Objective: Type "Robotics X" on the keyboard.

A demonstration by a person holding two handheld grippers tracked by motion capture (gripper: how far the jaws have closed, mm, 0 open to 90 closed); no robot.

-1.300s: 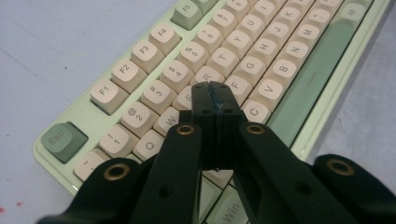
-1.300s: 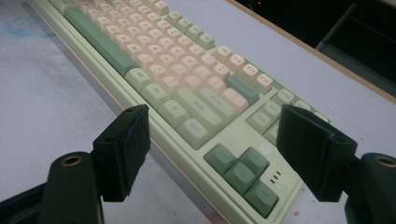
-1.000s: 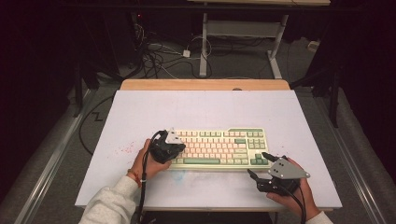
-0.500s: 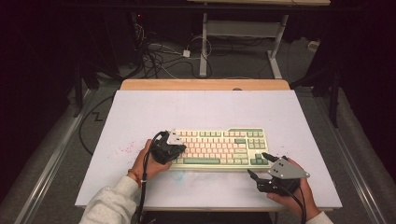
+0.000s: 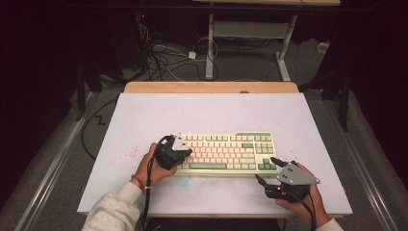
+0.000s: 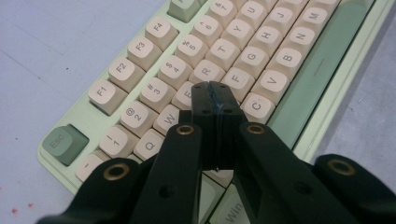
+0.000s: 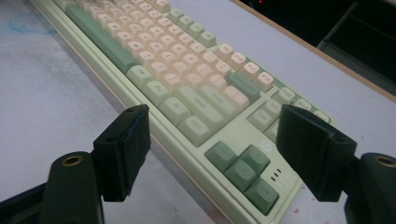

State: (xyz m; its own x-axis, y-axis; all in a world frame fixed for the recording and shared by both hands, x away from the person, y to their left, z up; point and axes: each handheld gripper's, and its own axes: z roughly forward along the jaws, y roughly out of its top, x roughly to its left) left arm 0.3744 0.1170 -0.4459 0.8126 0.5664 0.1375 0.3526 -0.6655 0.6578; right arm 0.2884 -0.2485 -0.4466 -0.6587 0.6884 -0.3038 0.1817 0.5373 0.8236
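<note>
Keyboard [image 5: 226, 151]: lies flat near the front of the white worktop [image 5: 144, 115].
Left gripper [image 6: 215, 100]: jaws pressed together, tips over the letter keys.
Right gripper [image 7: 210, 154]: jaws wide apart, holding nothing, beside the keyboard's arrow keys.

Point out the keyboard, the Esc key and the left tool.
keyboard [image 5: 226, 151]: high view, middle of its key field.
Esc key [image 6: 63, 143]: left gripper view, top of the green keycap.
left tool [image 6: 215, 100]: left gripper view, tips of its closed jaws.

A dim lab or workshop recording station is shown: a white-topped table [image 5: 144, 125] is bordered by metal rails [image 5: 53, 159], tangled cables [image 5: 163, 57] are strewn on grey carpet, and a second desk frame [image 5: 250, 33] is seen behind.
</note>
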